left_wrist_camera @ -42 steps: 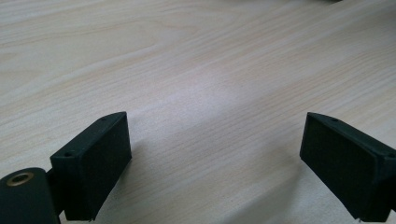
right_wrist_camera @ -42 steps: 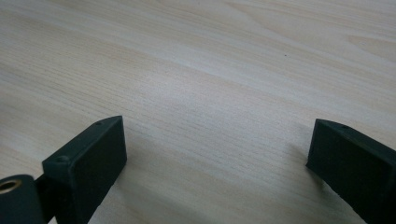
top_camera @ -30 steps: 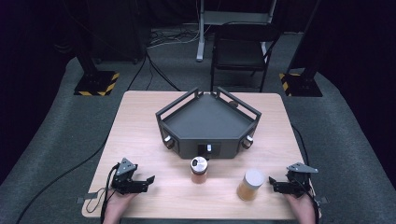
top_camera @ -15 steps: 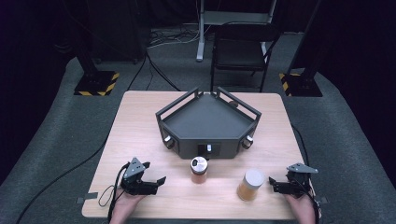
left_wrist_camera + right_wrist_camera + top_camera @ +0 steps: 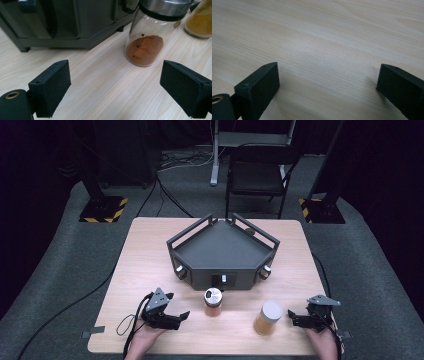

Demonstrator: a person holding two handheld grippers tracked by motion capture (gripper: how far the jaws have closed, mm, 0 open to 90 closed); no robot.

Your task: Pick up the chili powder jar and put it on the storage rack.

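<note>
Two spice jars stand on the pale wood-grain desk [image 5: 150, 250]. The clear round glass jar with a silver metal cap and reddish-brown powder [image 5: 213, 301] stands just in front of the dark grey angular metal rack [image 5: 222, 251], near the desk's middle. In the left gripper view that glass jar [image 5: 147, 37] is ahead of the tool and toward its right jaw, apart from both pads, its powder heaped low against the curved wall. The second jar, a round one with a white lid and yellow-orange powder [image 5: 267, 318], stands to the right of the first and nearer the front edge; in the left gripper view it sits at the top right corner [image 5: 200, 21].

Two black hand-held tools are in use. The left tool [image 5: 172, 318] rests at the desk's front left, its jaws pointing toward the glass jar and standing wide, with only bare desk between their flat, foam-textured pads. The right tool [image 5: 296, 318] lies at the front right, just beside the white-lidded jar without touching it; its jaws are also wide apart over smooth wood grain.

One rack sits behind the jars, a flat-topped tray shape with raised rails and round knobs along its front faces. One black folding chair [image 5: 260, 172] stands on the grey carpet beyond the desk.
</note>
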